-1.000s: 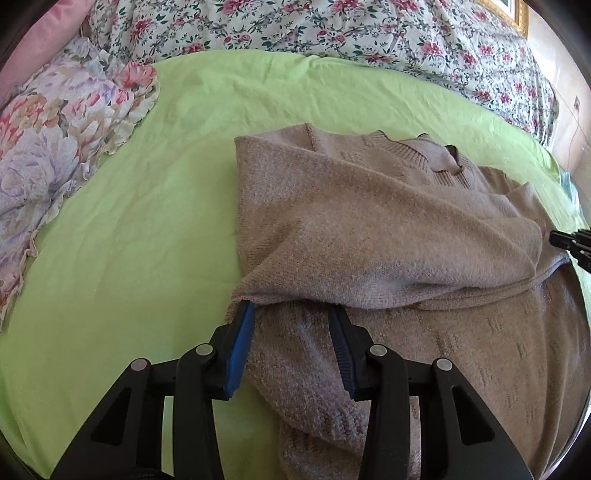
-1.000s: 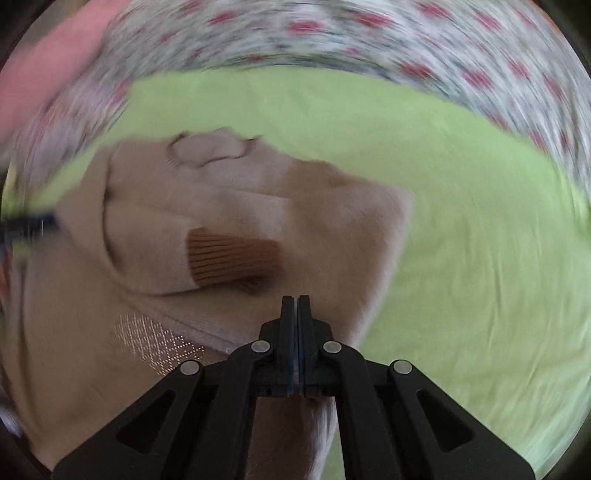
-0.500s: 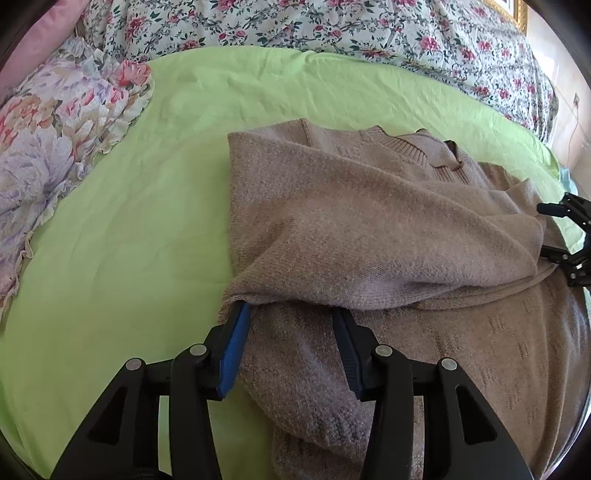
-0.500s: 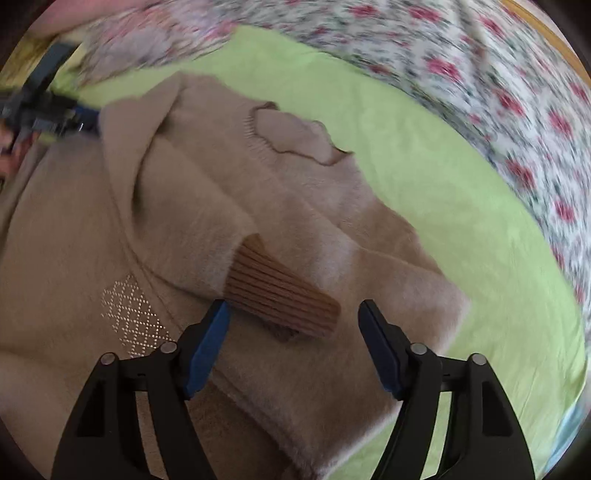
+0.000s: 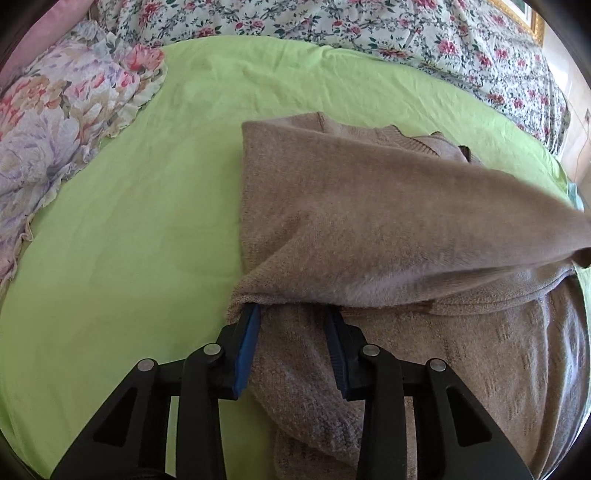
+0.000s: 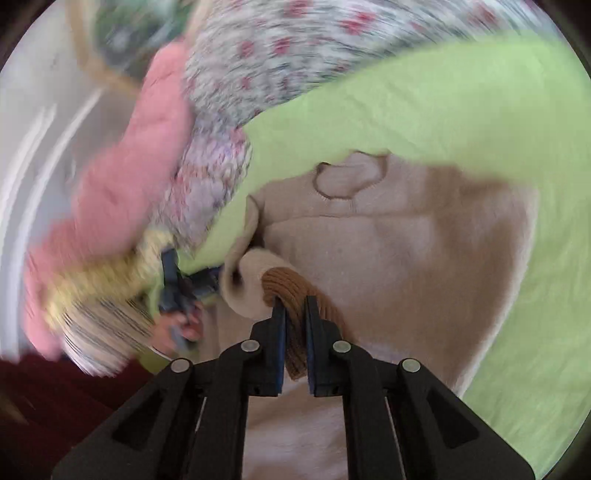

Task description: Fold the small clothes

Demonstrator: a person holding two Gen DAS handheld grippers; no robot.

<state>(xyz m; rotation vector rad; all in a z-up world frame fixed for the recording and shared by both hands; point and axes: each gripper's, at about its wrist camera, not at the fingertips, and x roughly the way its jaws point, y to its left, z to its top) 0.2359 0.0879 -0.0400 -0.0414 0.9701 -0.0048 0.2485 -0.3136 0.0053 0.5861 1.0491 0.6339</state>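
Left wrist view, nearest first: left gripper (image 5: 293,336) at 6 o'clock, fingers (image 5: 248,343) parted about halfway, straddling a bunched fold of the sweater (image 5: 369,229). Fingertips are tucked under the hem of the sleeve (image 5: 424,236); whether the pads truly pinch the knit, cannot tell. Spacing matches the frames from a second ago, so this hand has acted as the anchor.

Change: the sleeve, lying flat half a second ago, is now lifted and drawn taut toward 3 o'clock, its far end blurred and leaving the frame.

Right wrist view, nearest first: right gripper (image 6: 293,332) at 6 o'clock. Half a second ago it was wide open over the ribbed cuff (image 6: 291,295); now the fingers are nearly closed with the brown cuff clamped between them. Strong blur, so the hand is swinging. The other gripper and the person's hand show at 9 o'clock.

Beyond: sweater body spread on the bed's green sheet (image 5: 147,229), neckline (image 6: 351,177) at 12 o'clock. Floral pillow (image 5: 55,122) at 10 o'clock, floral quilt (image 5: 369,33) along 12 o'clock, pink cushion (image 6: 122,192) at 9 o'clock in the right view.

Judgement: sleeve re-grasped for repositioning across the body; the fold is early, with the body not yet folded.
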